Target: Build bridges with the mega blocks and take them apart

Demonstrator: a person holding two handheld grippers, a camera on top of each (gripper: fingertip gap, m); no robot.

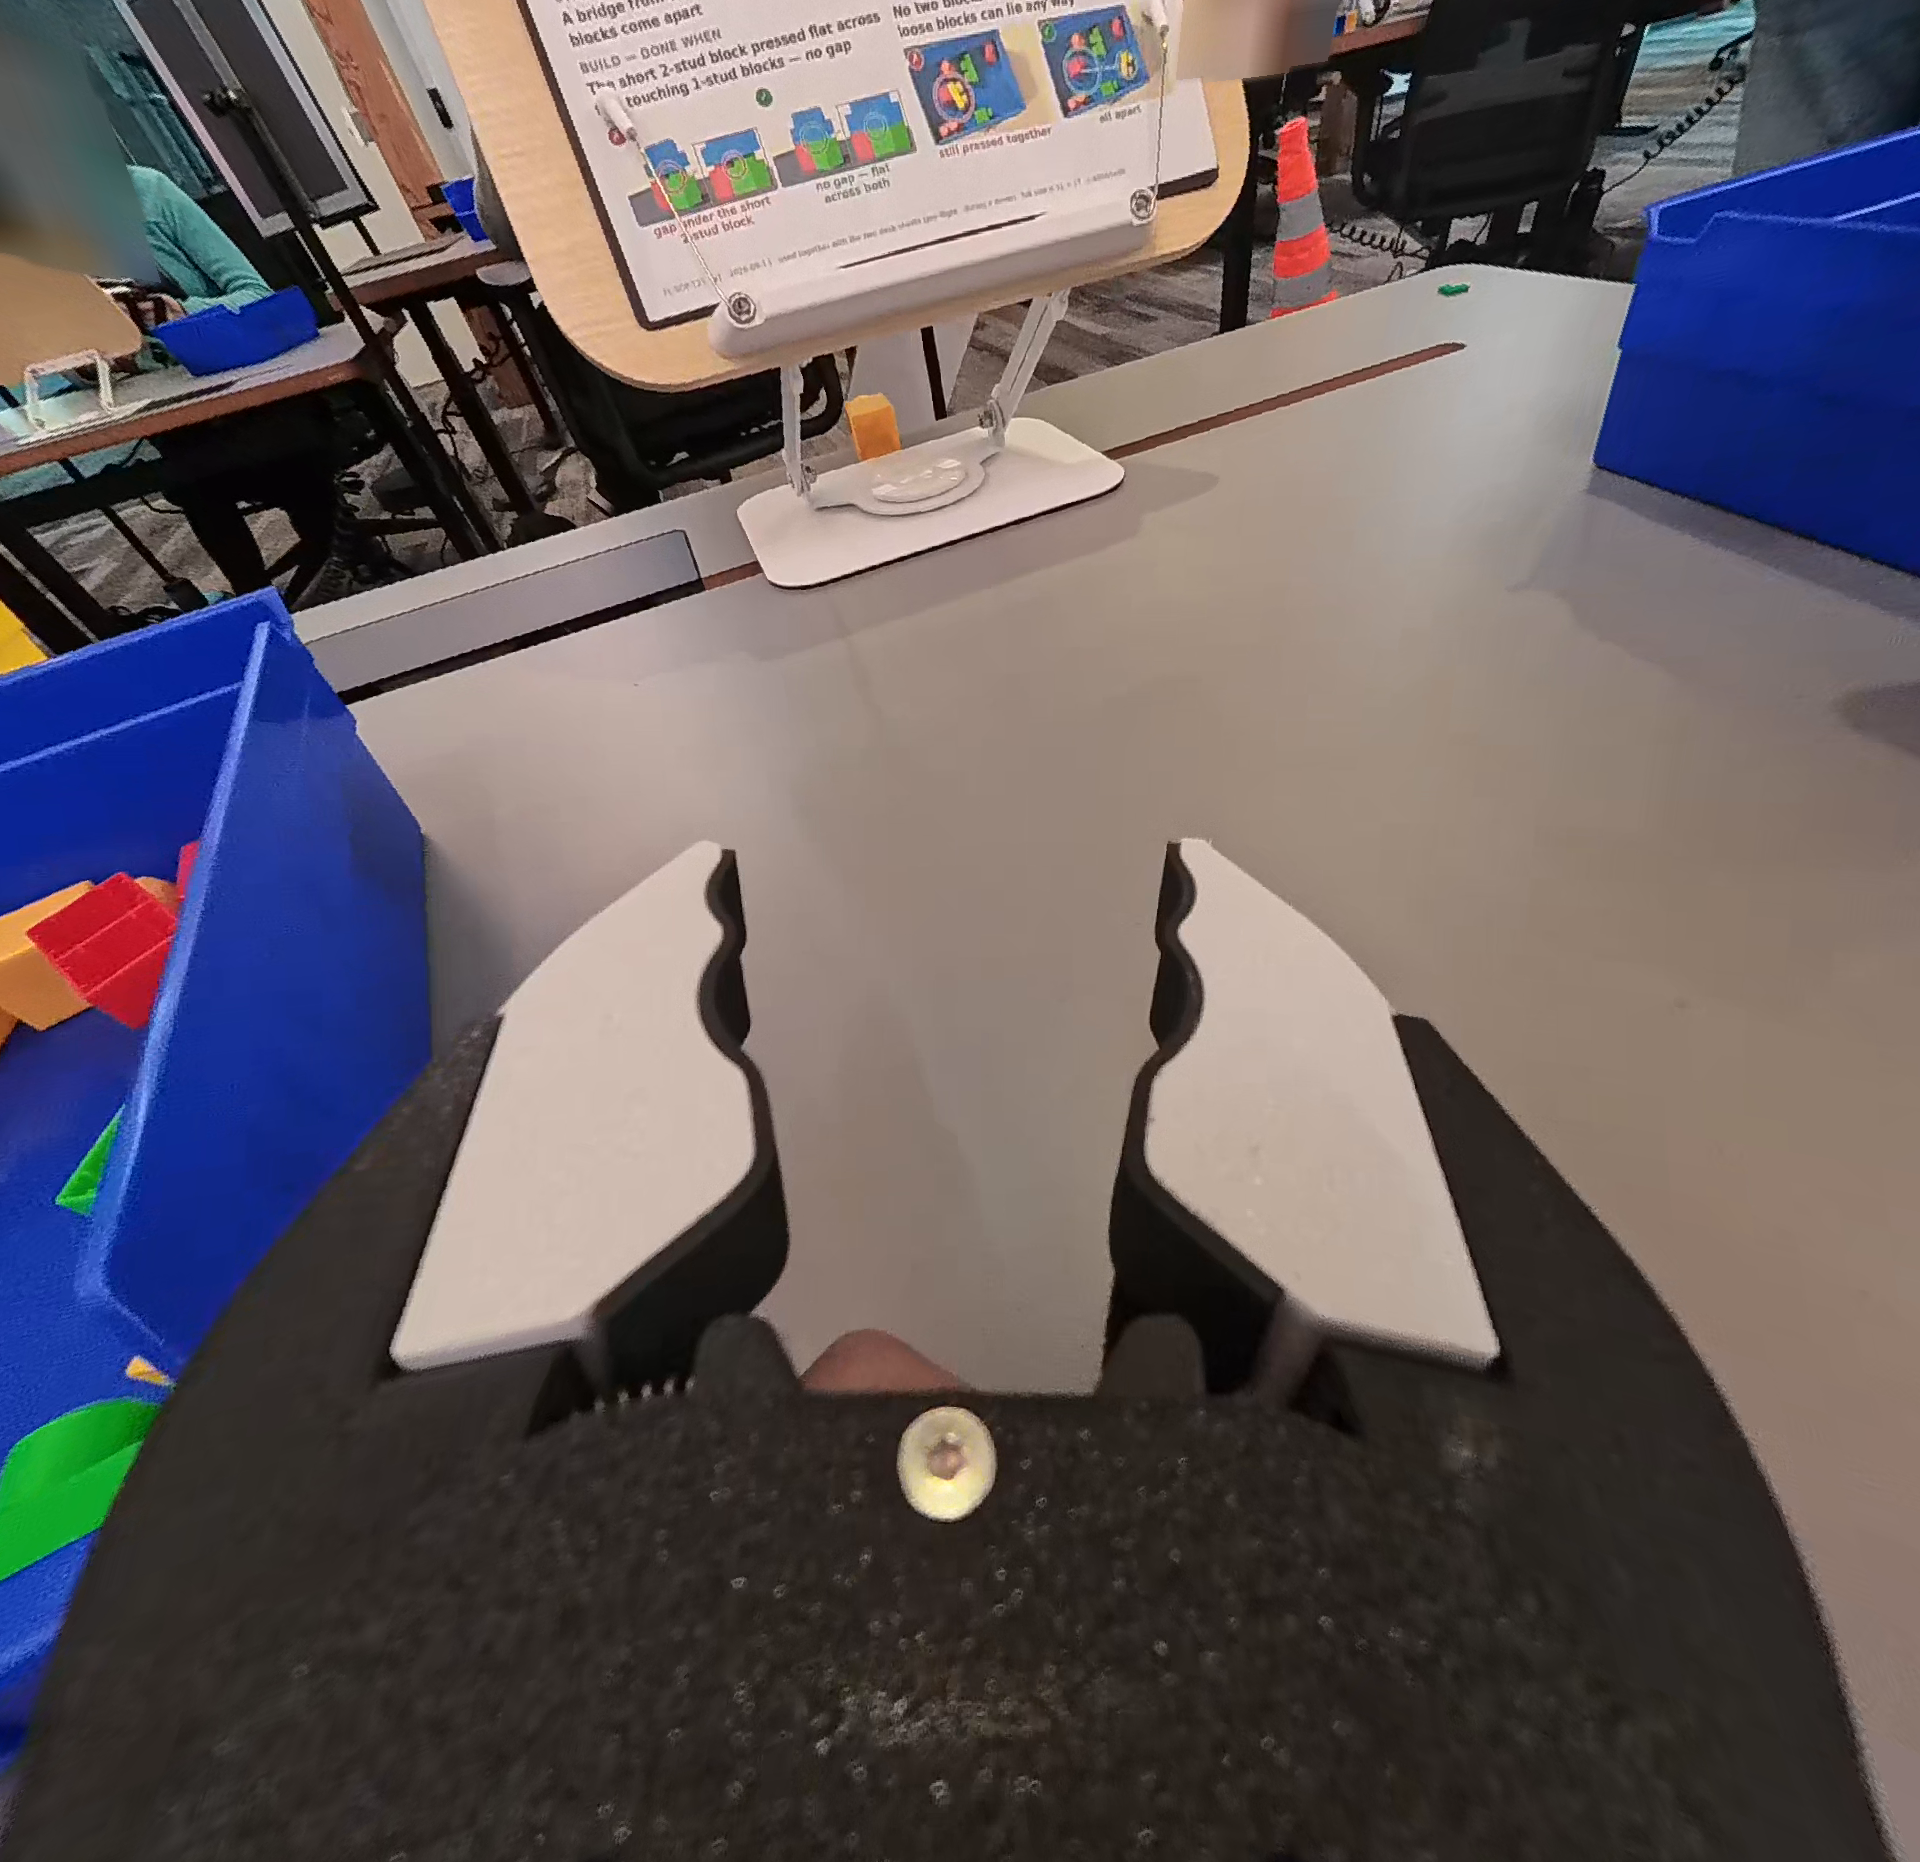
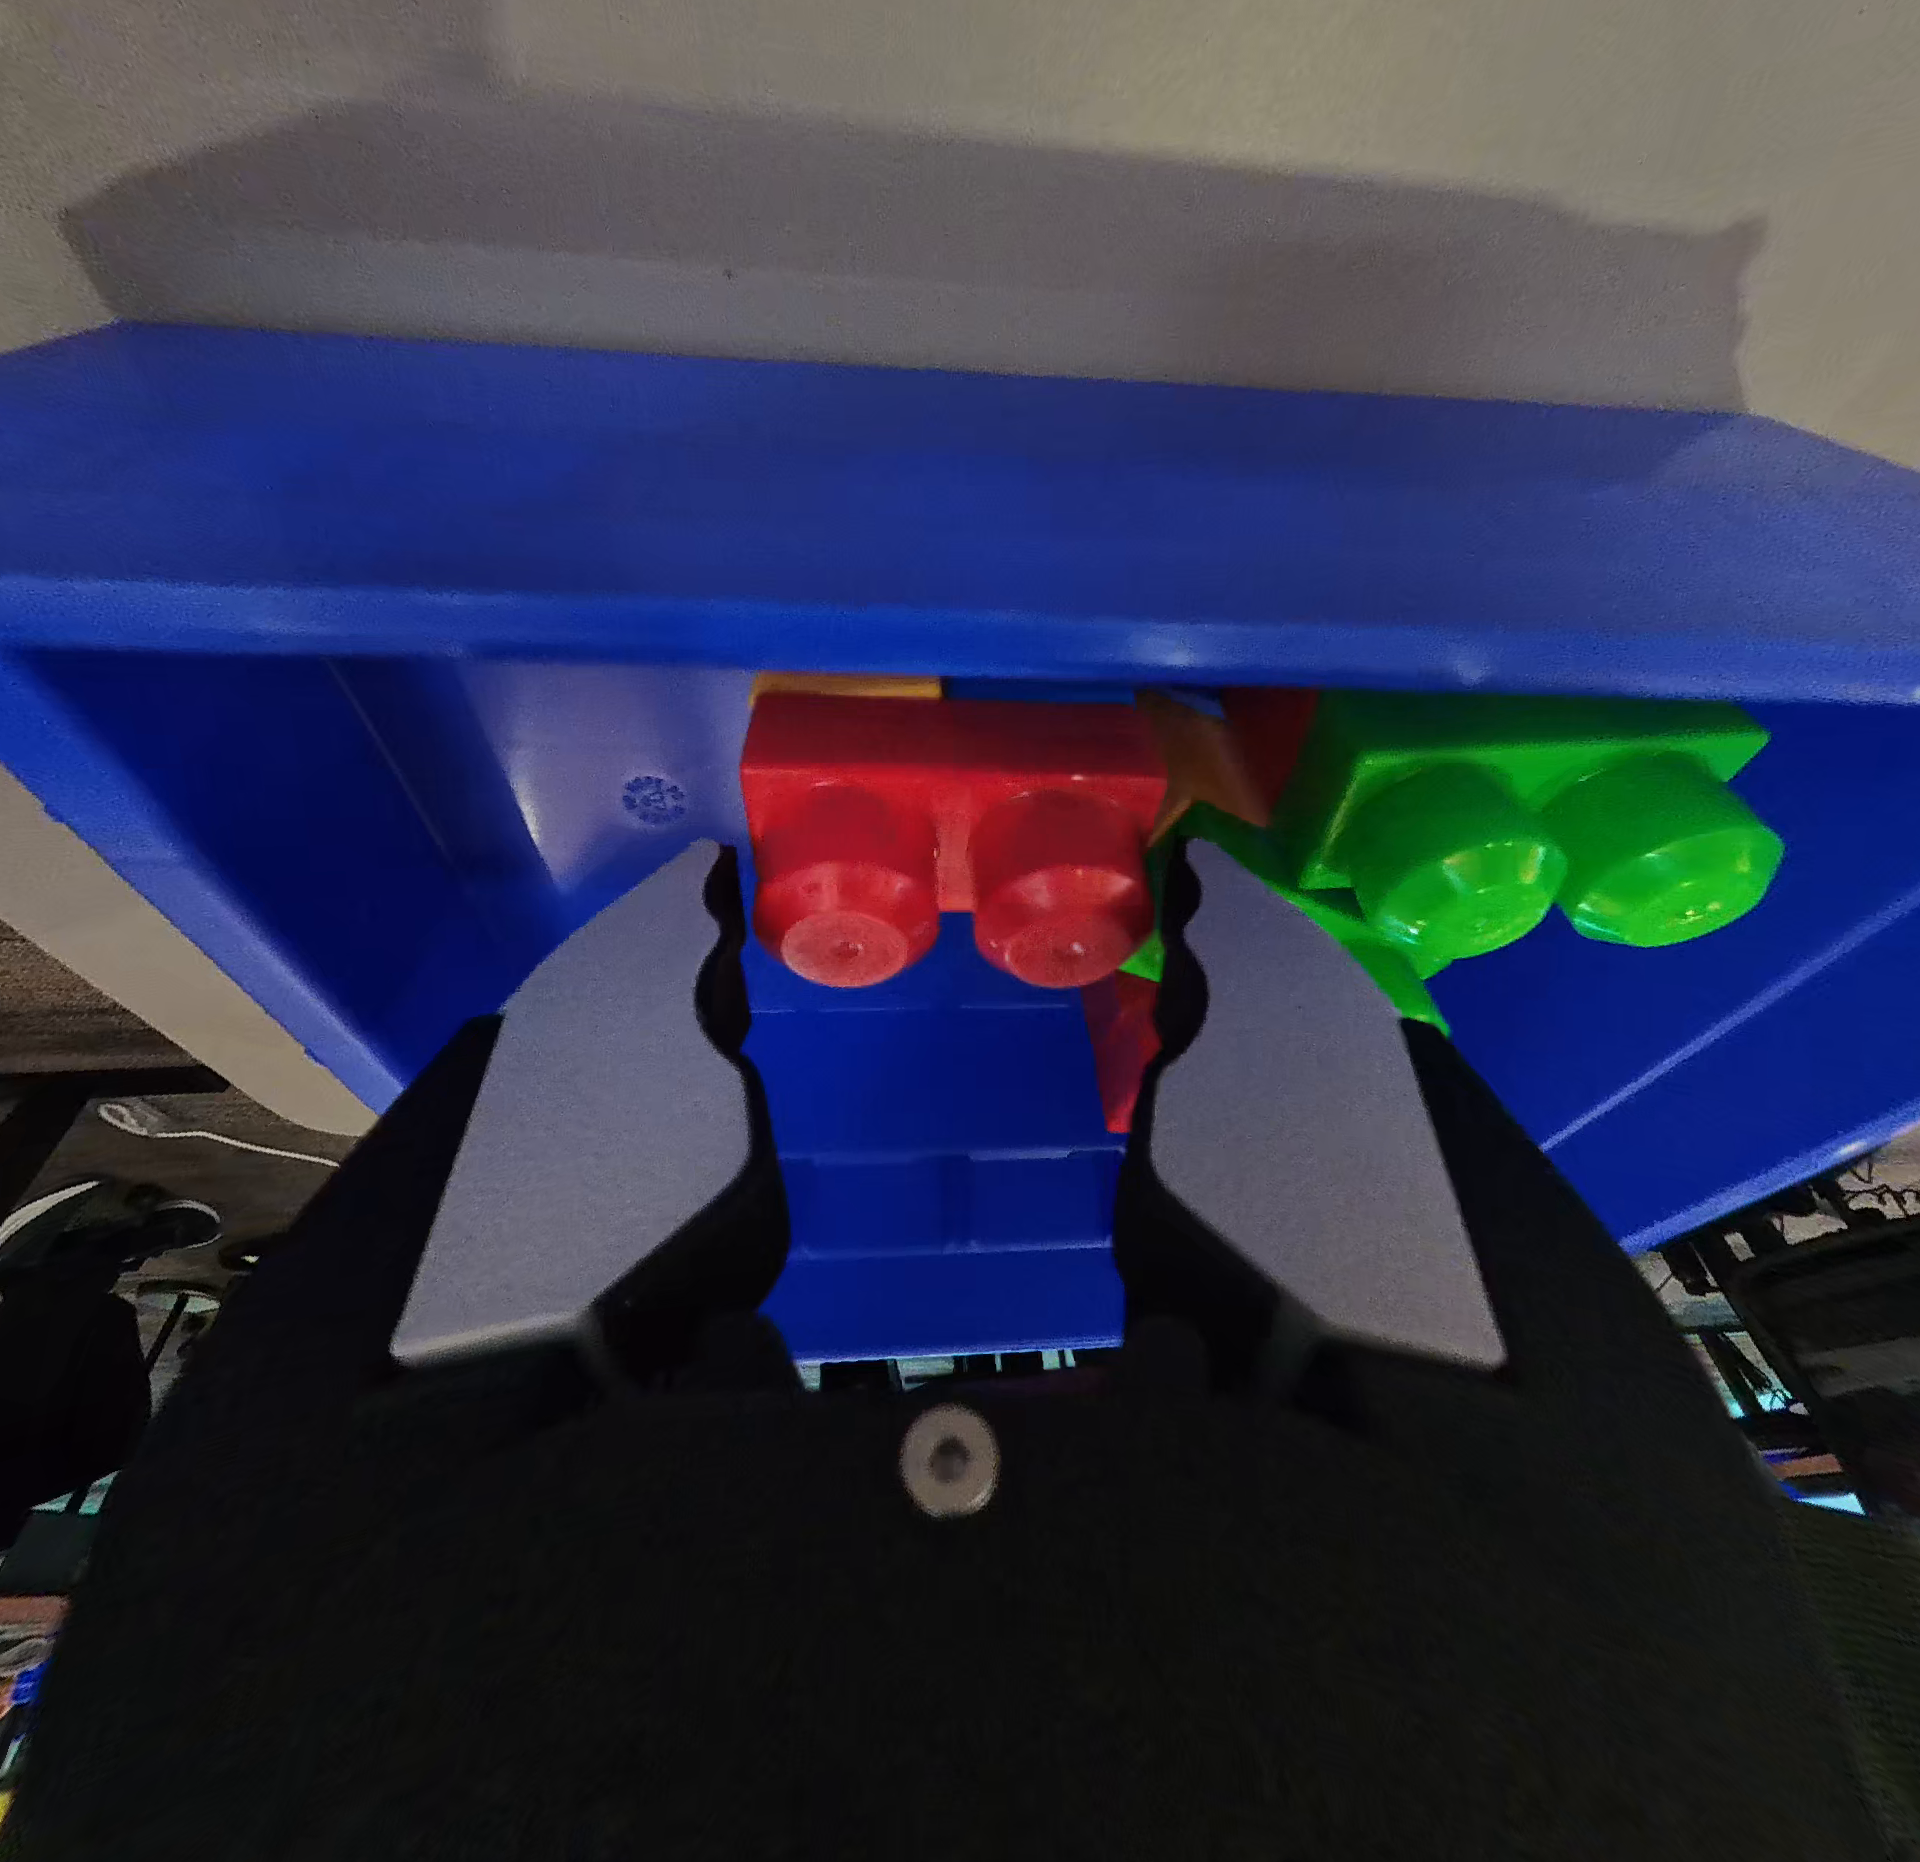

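Inside the blue bin, the right gripper reaches wide open and empty toward a light, hard red block, best pinched by its flat sides.

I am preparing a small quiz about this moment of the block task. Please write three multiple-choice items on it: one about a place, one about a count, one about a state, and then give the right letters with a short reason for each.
1. Where does the right gripper point?
A. into a blue bin that holds blocks
B. at the instruction stand
C. at an orange cone

2. How many studs does the red block between the right gripper's fingertips show?
A. one
B. two
C. four

3. What is the state of the left gripper?
A. shut on a green block
B. shut on nothing
C. open, over bare table

Answers:
1 A, the right wrist view shows the bin's rim and blocks right ahead.
2 B, two round red studs face the camera.
3 C, its fingers stand apart with only grey table between them.
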